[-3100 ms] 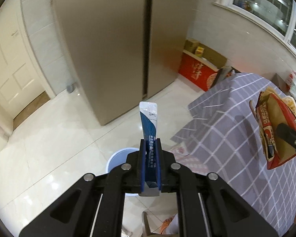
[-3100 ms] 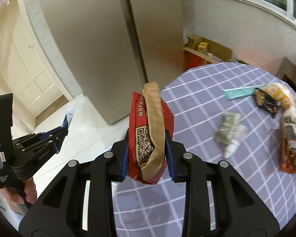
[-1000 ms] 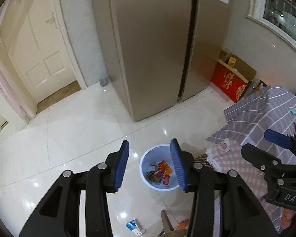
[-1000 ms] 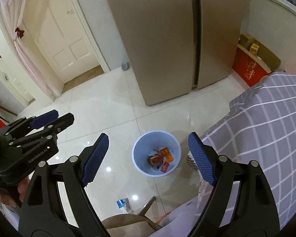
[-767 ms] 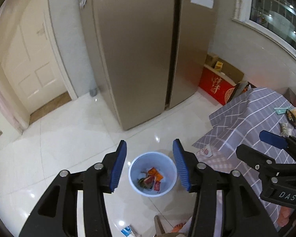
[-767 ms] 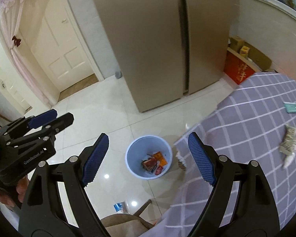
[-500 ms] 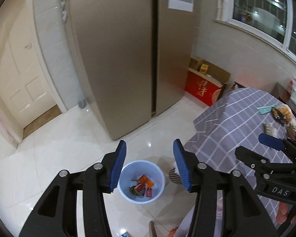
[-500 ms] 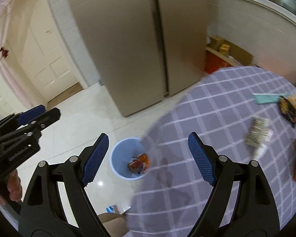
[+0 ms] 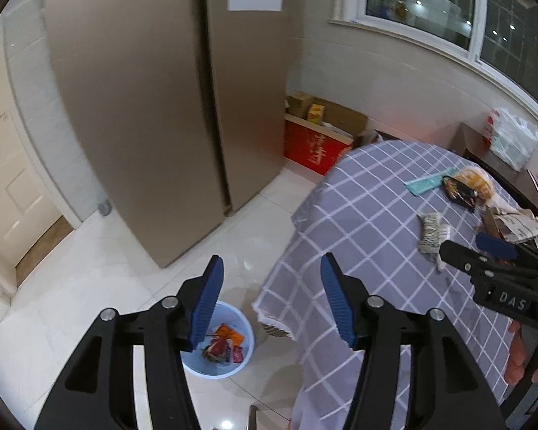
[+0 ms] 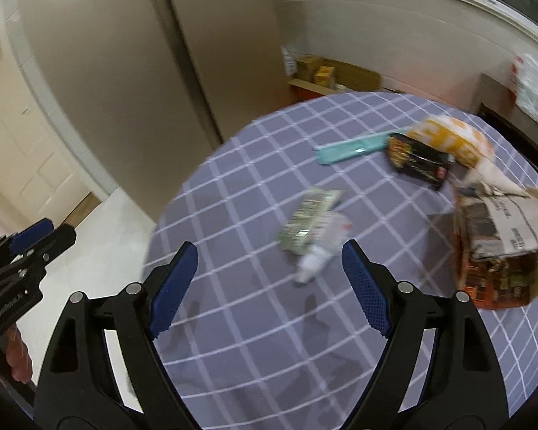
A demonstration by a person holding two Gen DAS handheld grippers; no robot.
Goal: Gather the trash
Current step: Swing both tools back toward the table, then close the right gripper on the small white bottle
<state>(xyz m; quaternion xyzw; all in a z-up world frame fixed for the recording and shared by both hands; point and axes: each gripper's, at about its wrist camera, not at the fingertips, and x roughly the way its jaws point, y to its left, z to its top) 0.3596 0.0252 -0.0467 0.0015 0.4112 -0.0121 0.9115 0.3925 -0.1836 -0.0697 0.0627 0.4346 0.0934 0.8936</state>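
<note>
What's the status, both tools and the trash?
Left tool open, empty, above the bin. Right tool open, empty, over the table. Wrappers left on the table. Path clear.

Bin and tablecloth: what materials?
Bin: looks like moulded plastic, pale blue, smooth with a slight sheen along the thin rim. Tablecloth: probably woven fabric, matte grey-purple check; it drapes in soft folds over the table edge, with what looks like a fringed hem.

The left finger (image 9: pixel 205 308) is hiding part of the bin (image 9: pixel 233 365) — its wrappers are showing too small to read. The green packet (image 10: pixel 310 220) is smearing into blur, print illegible.
</note>
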